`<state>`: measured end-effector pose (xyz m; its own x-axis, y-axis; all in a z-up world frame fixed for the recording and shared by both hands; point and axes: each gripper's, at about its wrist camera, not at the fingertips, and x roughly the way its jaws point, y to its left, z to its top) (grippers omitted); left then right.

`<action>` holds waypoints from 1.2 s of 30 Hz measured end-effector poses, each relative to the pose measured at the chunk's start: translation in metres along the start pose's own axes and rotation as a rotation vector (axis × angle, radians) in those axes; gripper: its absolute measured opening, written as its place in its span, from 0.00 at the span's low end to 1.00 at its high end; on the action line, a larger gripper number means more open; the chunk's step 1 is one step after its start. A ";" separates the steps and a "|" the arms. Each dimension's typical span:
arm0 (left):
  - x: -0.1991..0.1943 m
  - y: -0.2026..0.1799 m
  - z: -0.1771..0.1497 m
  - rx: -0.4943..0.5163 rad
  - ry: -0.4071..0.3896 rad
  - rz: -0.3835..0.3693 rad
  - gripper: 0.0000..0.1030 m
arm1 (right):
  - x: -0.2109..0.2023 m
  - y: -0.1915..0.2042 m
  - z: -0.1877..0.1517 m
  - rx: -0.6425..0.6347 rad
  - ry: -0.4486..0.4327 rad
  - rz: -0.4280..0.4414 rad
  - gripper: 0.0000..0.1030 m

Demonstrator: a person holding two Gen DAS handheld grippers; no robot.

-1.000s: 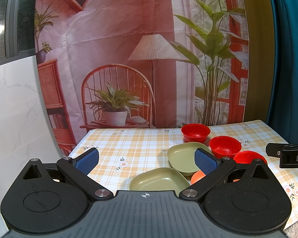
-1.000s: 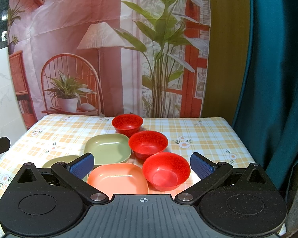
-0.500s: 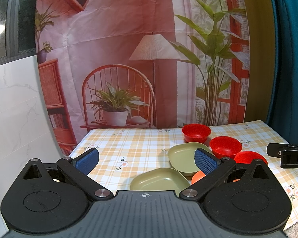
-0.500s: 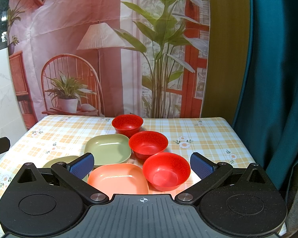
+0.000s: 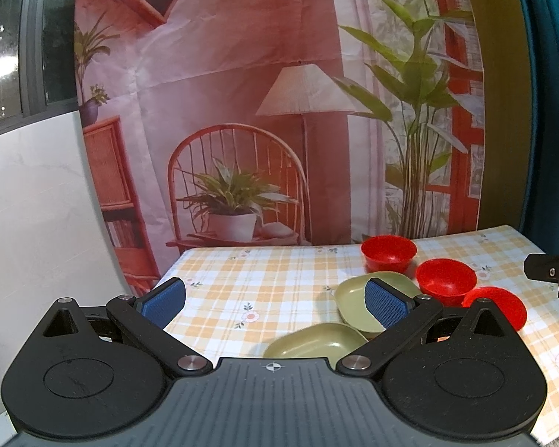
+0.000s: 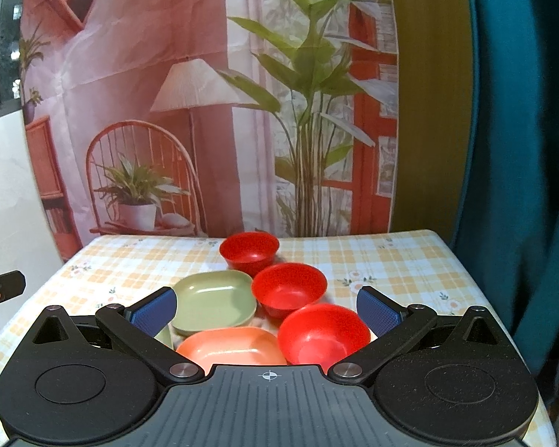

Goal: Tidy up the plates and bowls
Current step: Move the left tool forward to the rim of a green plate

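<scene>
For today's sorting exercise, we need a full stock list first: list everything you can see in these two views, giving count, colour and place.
bowls: three, red, in a diagonal row from the table's far middle toward the near right.
green plates: two, olive green, left of the bowls; the nearer one is partly hidden.
orange plate: one, salmon orange, nearest, beside the closest bowl.
tablecloth: one, yellow and white check with flowers, covering the table.
backdrop: one, printed with chair, lamp and plants, behind the table.
curtain: one, teal, right side.
left tool: one, black with blue pads, open, empty.
right tool: one, same, open, empty.
</scene>
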<state>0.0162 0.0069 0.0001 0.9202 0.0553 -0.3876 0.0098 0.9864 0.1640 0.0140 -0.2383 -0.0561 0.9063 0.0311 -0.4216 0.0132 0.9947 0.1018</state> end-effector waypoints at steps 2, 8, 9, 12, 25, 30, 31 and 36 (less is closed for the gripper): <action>0.003 0.002 -0.001 -0.004 -0.006 -0.009 1.00 | 0.006 0.001 0.000 -0.012 0.005 -0.008 1.00; 0.023 0.006 -0.005 -0.020 0.014 -0.013 1.00 | 0.028 0.003 -0.004 -0.034 0.025 0.011 1.00; 0.027 0.006 -0.006 -0.018 0.024 -0.011 1.00 | 0.032 0.001 -0.004 -0.018 0.031 0.023 1.00; 0.040 0.005 -0.008 -0.006 0.046 -0.011 1.00 | 0.047 -0.004 -0.007 0.042 0.063 0.027 1.00; 0.086 0.019 -0.032 -0.039 0.156 -0.042 1.00 | 0.095 -0.018 -0.032 0.048 0.036 0.072 1.00; 0.099 0.028 -0.046 -0.068 0.206 -0.043 1.00 | 0.104 -0.015 -0.047 0.037 0.054 0.080 1.00; 0.101 0.029 -0.048 -0.075 0.213 -0.046 1.00 | 0.106 -0.014 -0.050 0.042 0.061 0.092 1.00; 0.111 0.025 -0.055 -0.073 0.238 -0.078 0.99 | 0.114 -0.004 -0.059 0.034 0.108 0.141 1.00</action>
<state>0.0969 0.0462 -0.0890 0.7995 0.0048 -0.6007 0.0410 0.9972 0.0624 0.0925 -0.2331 -0.1581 0.8495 0.1818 -0.4952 -0.0948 0.9761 0.1958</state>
